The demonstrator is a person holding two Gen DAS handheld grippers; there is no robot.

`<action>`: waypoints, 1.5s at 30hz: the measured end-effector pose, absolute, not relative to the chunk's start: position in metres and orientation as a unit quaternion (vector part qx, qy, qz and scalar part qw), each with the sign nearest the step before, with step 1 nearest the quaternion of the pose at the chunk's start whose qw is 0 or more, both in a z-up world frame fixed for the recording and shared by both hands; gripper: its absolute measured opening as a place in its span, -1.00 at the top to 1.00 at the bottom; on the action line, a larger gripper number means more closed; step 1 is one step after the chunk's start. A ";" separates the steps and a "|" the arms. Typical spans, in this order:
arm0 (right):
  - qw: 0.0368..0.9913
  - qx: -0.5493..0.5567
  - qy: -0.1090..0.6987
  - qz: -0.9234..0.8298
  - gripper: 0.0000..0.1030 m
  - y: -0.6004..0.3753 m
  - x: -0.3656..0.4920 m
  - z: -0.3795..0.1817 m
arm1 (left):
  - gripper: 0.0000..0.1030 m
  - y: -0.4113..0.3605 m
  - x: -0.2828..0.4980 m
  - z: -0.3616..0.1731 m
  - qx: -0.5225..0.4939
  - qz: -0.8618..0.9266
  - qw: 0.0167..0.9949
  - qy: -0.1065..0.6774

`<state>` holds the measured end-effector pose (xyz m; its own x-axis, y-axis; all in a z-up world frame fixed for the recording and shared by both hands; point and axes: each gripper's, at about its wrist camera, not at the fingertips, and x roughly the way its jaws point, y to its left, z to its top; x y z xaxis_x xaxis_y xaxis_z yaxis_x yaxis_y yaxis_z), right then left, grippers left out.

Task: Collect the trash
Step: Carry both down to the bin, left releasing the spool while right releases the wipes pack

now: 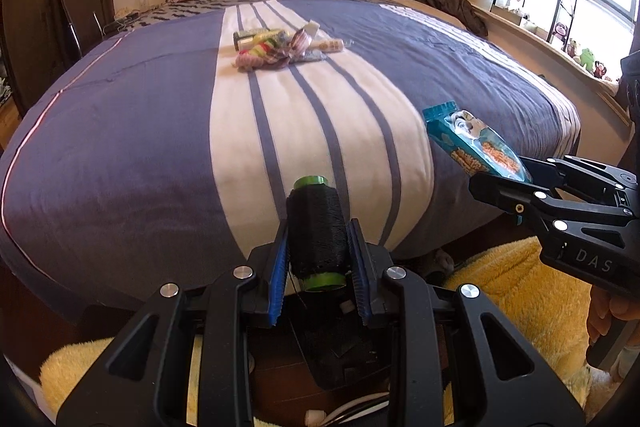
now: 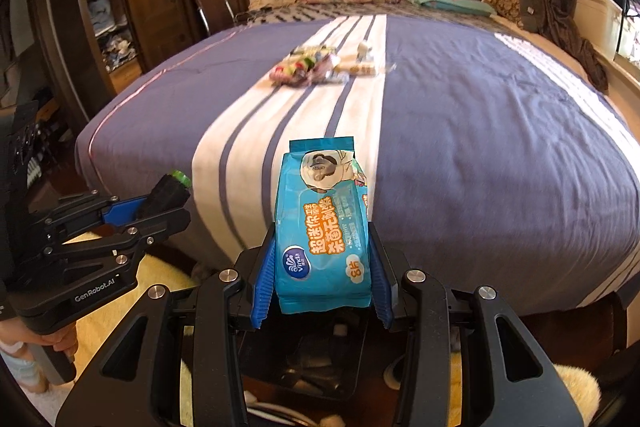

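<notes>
At the foot of a bed (image 1: 120,131) covered in a blue-and-white striped quilt, my left tongs (image 1: 318,251) are clamped on a spool of black thread (image 1: 316,227) with green ends, its blue pads (image 1: 280,259) pressed against both sides of the spool. My right tongs (image 2: 324,255) grip a blue pack of wet wipes (image 2: 324,223) by its lower half, the pack standing upright between the pads with its printed face toward the camera. From the left wrist view, the right tongs (image 1: 500,187) appear off to the side with the wipes pack (image 1: 476,147) jutting out over the quilt's edge. Farther up the bed, a small heap of wrappers and packets (image 1: 280,49) lies on the white stripe, well apart from both tongs. A yellow fluffy rug (image 1: 516,291) lies on the floor below.
</notes>
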<state>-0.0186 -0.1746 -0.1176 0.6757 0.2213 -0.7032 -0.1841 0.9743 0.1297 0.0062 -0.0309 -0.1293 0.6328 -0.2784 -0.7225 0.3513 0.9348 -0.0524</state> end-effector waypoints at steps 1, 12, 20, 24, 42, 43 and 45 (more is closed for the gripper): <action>0.913 0.024 0.391 0.113 0.19 -0.174 -0.020 -0.121 | 0.49 -0.030 0.005 -0.132 0.046 -0.175 0.901 0.395; 0.879 0.027 0.461 0.118 0.19 -0.170 -0.028 -0.180 | 0.49 -0.035 -0.004 -0.186 0.048 -0.183 0.873 0.450; 0.849 0.033 0.515 0.115 0.19 -0.166 -0.022 -0.223 | 0.49 -0.040 0.002 -0.228 0.049 -0.189 0.845 0.497; 0.829 0.047 0.546 0.110 0.19 -0.168 -0.016 -0.244 | 0.49 -0.039 0.009 -0.251 0.040 -0.191 0.828 0.527; 0.793 0.063 0.597 0.104 0.12 -0.160 0.015 -0.273 | 0.42 -0.046 0.031 -0.308 0.032 -0.203 0.766 0.610; 0.793 0.062 0.597 0.104 -0.02 -0.159 0.018 -0.273 | 0.37 -0.046 0.031 -0.308 0.031 -0.202 0.764 0.612; 0.793 0.062 0.596 0.104 -0.24 -0.163 0.023 -0.276 | 0.17 -0.045 0.032 -0.309 0.030 -0.199 0.765 0.611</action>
<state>0.0227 -0.1626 -0.2759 0.2668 0.2388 -0.9337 -0.0919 0.9707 0.2220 0.0322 -0.0453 -0.3086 0.1731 -0.2677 -0.9478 0.3415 0.9190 -0.1972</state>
